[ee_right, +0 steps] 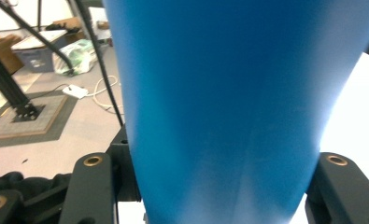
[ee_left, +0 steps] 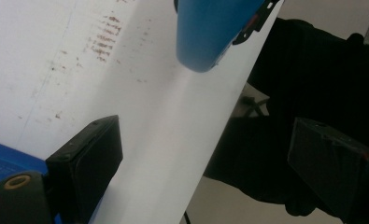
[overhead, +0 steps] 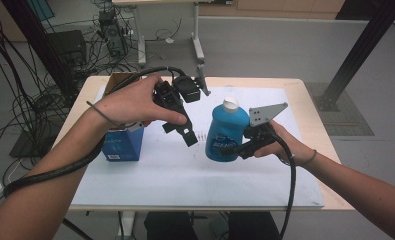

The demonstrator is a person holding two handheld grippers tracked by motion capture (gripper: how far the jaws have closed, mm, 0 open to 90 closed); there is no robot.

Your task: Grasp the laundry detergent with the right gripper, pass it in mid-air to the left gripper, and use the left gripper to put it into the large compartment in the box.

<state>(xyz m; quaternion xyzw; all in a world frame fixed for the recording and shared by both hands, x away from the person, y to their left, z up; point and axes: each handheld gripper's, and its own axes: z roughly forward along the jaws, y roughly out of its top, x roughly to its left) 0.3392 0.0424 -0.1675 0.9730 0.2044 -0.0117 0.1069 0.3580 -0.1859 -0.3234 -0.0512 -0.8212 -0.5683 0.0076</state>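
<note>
– Blue bottle (ee_right: 229, 107) sits tight between our right gripper's (overhead: 235, 148) jaws, lifted over the middle of the white sheet (overhead: 185, 170).
– So we have picked it up. What about our left gripper (overhead: 185, 131)?
– Its jaws are wide apart and hold nothing, near the blue box (overhead: 124, 145) on the left.
– We think the bottle has yet to be put down somewhere.
</note>
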